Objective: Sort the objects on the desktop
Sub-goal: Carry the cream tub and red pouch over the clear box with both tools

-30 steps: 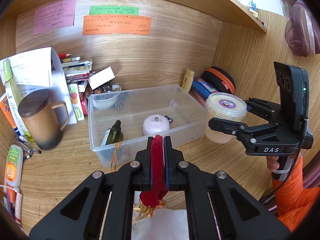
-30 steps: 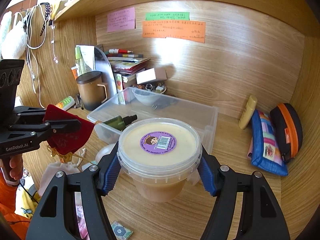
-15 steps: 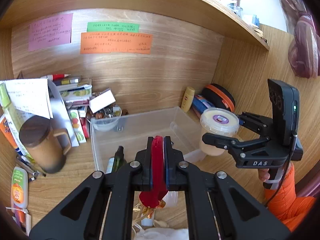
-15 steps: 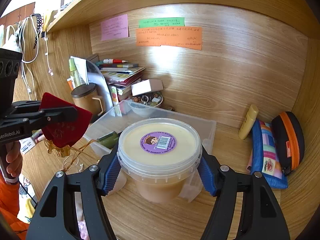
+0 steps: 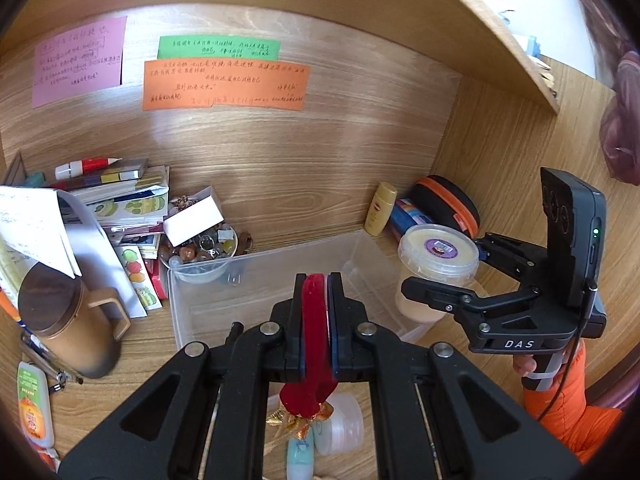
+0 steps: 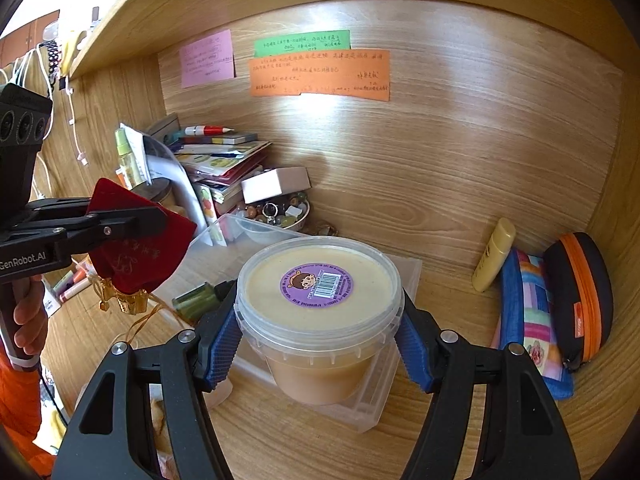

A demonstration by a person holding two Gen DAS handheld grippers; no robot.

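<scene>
A clear plastic bin (image 5: 280, 280) sits on the wooden desk (image 6: 460, 300) toward its back wall. Inside, a small dark green bottle (image 6: 196, 300) lies on its side; the rest of the floor is largely blocked from sight by the grippers. The right gripper (image 6: 318, 344) is clamped on a lidded plastic tub (image 6: 320, 304) of pale creamy stuff, purple sticker on the lid, held in the air above the bin's right end. The left gripper (image 5: 318, 320) is pressed together on a red velvet pouch (image 6: 136, 248) with gold tassels, hanging above the bin's left side.

Behind the bin's back-left corner stands a glass bowl of beads and rings (image 6: 280, 212), a white box (image 6: 276, 184) on it, and a pile of books (image 5: 120, 196). A brown lidded mug (image 5: 60, 320) stands at the left edge. In the back-right corner are a yellow tube (image 6: 492, 256), a striped pouch (image 6: 528, 312) and a black-and-orange case (image 6: 580, 296).

Small pale containers (image 5: 336, 420) below the left gripper are partly hidden and hard to identify.
</scene>
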